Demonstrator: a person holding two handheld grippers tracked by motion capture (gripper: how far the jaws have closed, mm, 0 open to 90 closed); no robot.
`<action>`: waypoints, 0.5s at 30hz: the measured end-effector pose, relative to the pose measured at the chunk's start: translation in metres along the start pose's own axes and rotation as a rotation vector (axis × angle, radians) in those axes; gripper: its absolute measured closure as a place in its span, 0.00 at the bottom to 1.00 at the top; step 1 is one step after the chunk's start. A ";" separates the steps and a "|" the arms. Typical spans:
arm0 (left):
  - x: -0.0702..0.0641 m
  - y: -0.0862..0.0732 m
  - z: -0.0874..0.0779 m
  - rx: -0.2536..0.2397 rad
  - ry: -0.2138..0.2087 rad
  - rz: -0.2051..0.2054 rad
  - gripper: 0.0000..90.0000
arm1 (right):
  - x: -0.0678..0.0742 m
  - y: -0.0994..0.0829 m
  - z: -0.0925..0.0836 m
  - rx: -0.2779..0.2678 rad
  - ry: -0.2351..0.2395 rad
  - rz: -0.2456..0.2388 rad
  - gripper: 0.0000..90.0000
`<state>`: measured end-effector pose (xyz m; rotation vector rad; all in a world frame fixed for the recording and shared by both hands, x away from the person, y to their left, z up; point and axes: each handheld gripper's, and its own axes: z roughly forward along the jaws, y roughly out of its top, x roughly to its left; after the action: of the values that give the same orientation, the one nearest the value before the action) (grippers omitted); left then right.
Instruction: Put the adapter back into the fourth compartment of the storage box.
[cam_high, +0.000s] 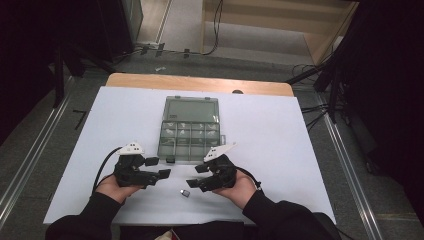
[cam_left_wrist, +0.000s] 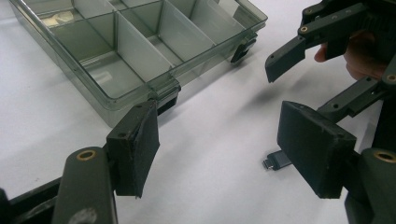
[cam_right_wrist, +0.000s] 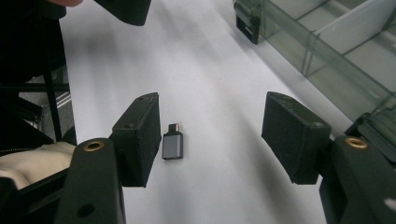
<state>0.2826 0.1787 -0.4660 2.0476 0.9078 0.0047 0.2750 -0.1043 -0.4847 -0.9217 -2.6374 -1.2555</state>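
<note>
Right gripper view: right claw (cam_right_wrist: 212, 140) spread, small grey metal USB adapter (cam_right_wrist: 172, 143) on white counter (cam_right_wrist: 210, 84) beside one pad. Centre over adapter before pinching. Left claw (cam_high: 159, 167) spread, idle.

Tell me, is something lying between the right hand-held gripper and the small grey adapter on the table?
Nothing visible. The grey adapter lies on bare white table between the right hand-held gripper's open jaws, close to one.

Looks like a lab / recording setup: white-covered surface (cam_high: 280, 130) fenced by black curtains (cam_high: 390, 75), metal floor rails (cam_high: 30, 155), loose cables (cam_high: 217, 25) on grey floor, plain wood paneling behind.
</note>
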 end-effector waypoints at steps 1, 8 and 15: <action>0.000 0.000 0.000 0.001 0.001 0.000 0.33 | 0.000 0.000 0.001 0.004 0.001 -0.004 0.40; 0.002 0.000 0.000 0.002 0.004 -0.004 0.33 | 0.004 -0.001 0.008 0.021 0.011 -0.007 0.40; 0.004 -0.001 -0.001 0.008 0.004 -0.001 0.33 | 0.009 -0.003 0.015 0.048 0.018 -0.018 0.40</action>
<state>0.2848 0.1825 -0.4672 2.0552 0.9122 0.0046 0.2685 -0.0904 -0.4936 -0.8773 -2.6560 -1.1935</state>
